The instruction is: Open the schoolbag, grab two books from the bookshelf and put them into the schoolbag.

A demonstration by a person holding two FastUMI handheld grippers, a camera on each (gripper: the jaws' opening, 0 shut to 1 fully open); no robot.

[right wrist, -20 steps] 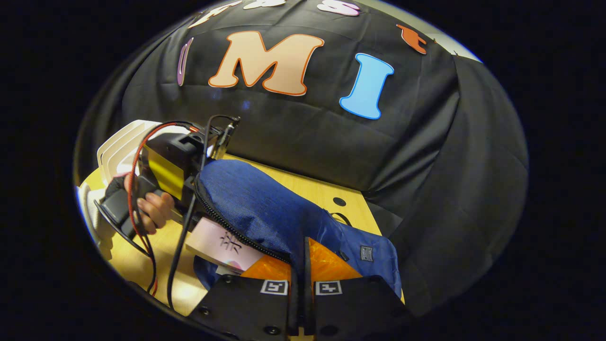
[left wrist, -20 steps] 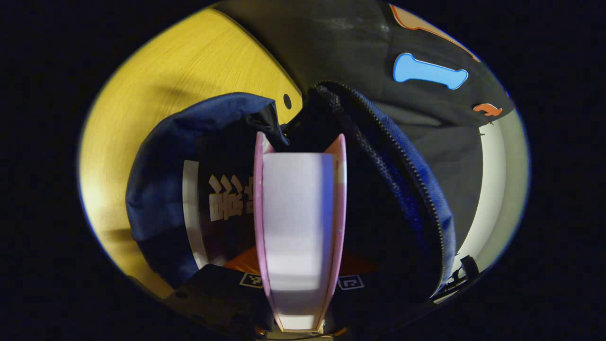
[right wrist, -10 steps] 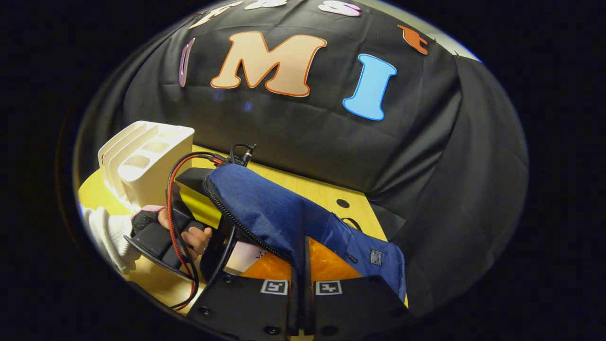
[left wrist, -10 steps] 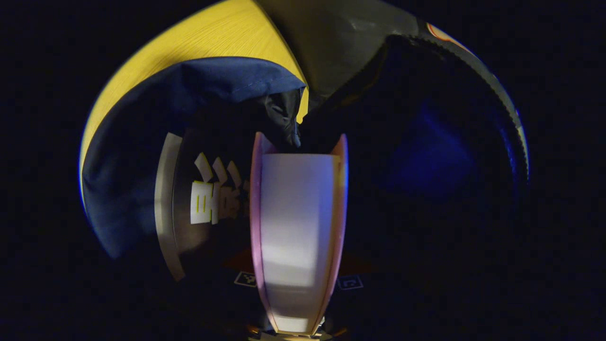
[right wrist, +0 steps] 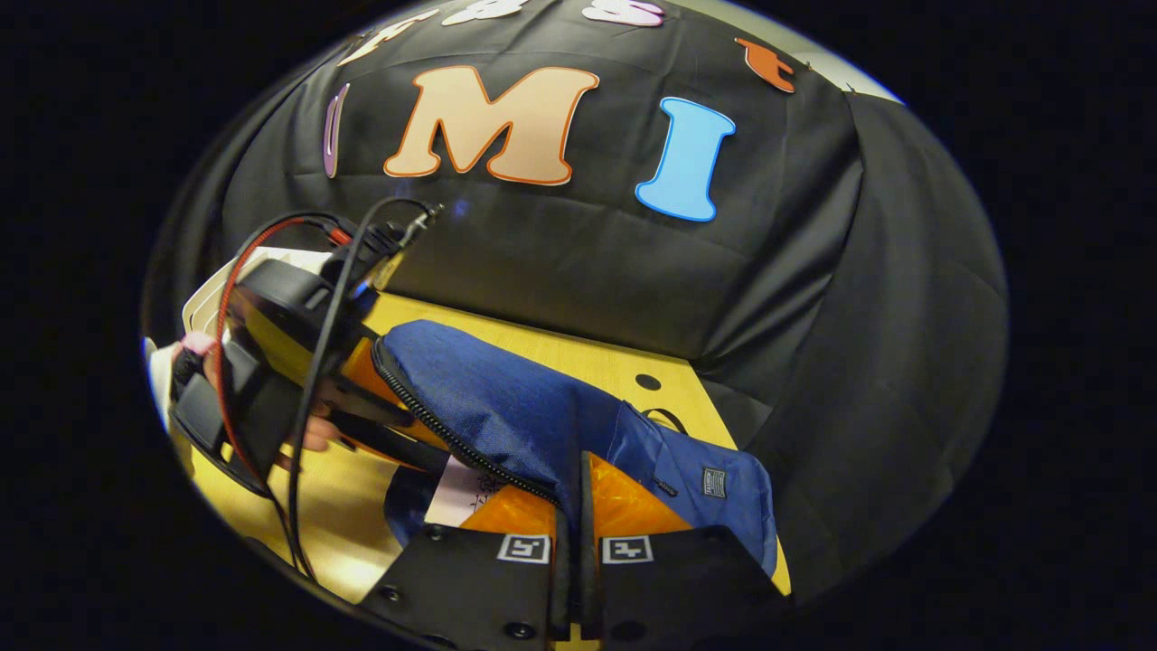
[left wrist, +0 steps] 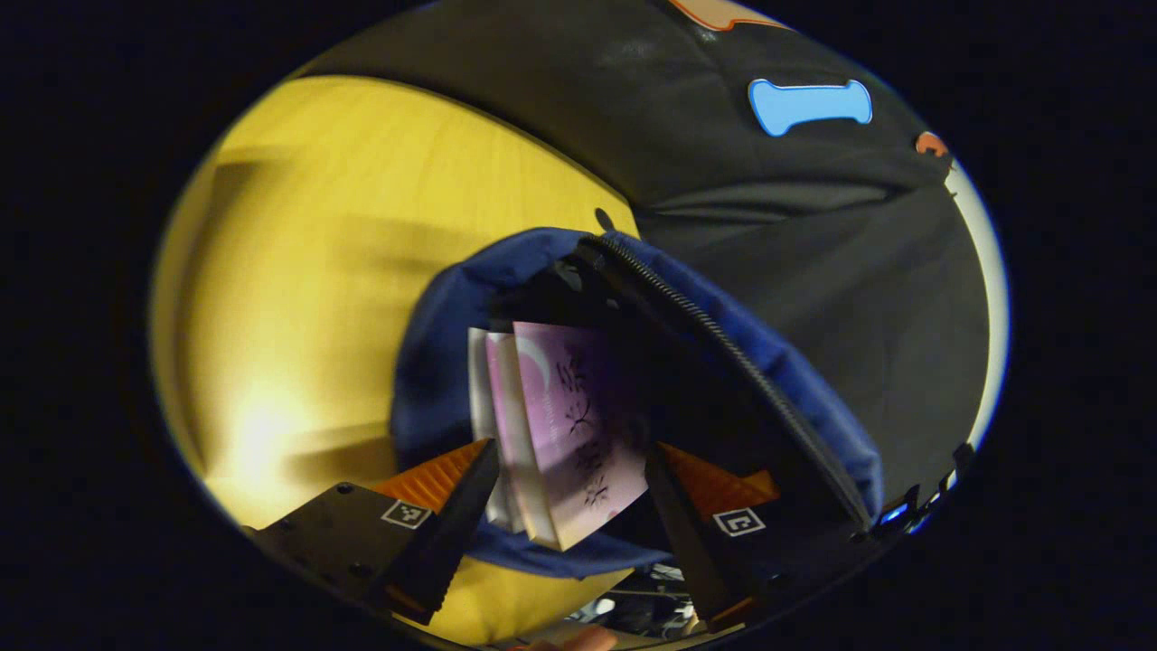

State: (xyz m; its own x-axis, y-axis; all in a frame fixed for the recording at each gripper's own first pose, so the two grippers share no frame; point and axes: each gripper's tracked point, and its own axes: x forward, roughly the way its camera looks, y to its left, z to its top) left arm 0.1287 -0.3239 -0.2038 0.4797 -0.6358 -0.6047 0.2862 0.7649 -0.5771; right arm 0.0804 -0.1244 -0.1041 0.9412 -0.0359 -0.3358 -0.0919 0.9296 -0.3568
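The blue schoolbag (left wrist: 434,362) lies on the yellow table with its zipped mouth held wide. A pink book (left wrist: 578,416) sticks out of that mouth, beside a second book's pale edge (left wrist: 477,389). My left gripper (left wrist: 571,449) is open just outside the mouth, one finger on either side of the pink book and neither touching it. In the right gripper view, my right gripper (right wrist: 578,470) is shut on the schoolbag's upper flap (right wrist: 506,416) and holds it raised. There the left gripper (right wrist: 416,436), held by a hand, sits at the opening next to the pink book (right wrist: 470,477).
The white bookshelf (right wrist: 201,303) stands at the table's far left, behind the left gripper and its red and black cables (right wrist: 298,425). The black cloth wall hangs close behind the bag. The wooden table (left wrist: 307,271) stretches off to the left of the bag.
My left gripper has let go of the pink book, opened and drawn back out of the bag; the book now rests inside the mouth. My right gripper still holds the flap up.
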